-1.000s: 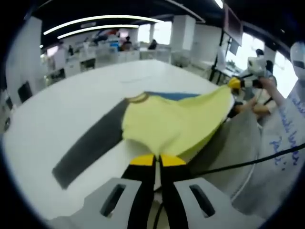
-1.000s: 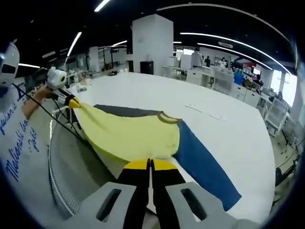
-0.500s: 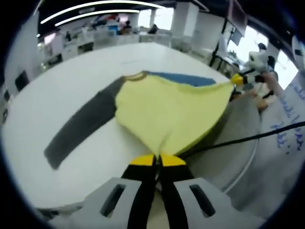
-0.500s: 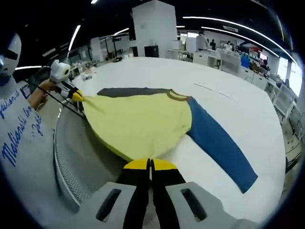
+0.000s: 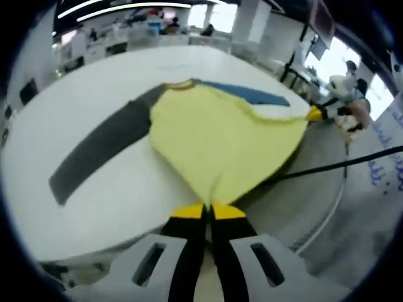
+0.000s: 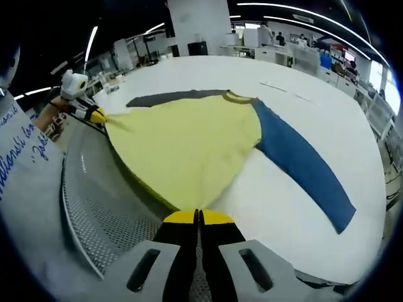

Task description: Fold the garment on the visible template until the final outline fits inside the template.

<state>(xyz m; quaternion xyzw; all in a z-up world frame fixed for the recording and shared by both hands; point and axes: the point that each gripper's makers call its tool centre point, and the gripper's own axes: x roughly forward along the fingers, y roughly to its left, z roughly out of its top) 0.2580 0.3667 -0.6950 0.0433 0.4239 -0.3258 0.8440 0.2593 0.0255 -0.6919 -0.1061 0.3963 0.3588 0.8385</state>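
Observation:
A long-sleeved shirt with a yellow body (image 5: 214, 135), one dark grey sleeve (image 5: 97, 148) and one blue sleeve (image 5: 249, 93) lies partly on a white table (image 5: 113, 189). My left gripper (image 5: 208, 211) is shut on one hem corner of the yellow body. My right gripper (image 6: 199, 216) is shut on the other hem corner. The hem hangs stretched between them at the table's near edge. In the right gripper view the yellow body (image 6: 189, 141) spreads ahead, blue sleeve (image 6: 302, 163) to the right, grey sleeve (image 6: 173, 97) far left. The other gripper (image 6: 94, 114) holds its corner at left.
A perforated grey rim (image 6: 101, 214) runs along the table's near edge. A person in a grey printed top (image 6: 25, 157) stands close at the edge. A black cable (image 5: 340, 165) crosses the rim. Desks and people fill the room's far side.
Both grippers rose and pulled the hem toward the table's near edge, so the shirt body now lies flatter and more spread out. Both stay shut on the hem corners.

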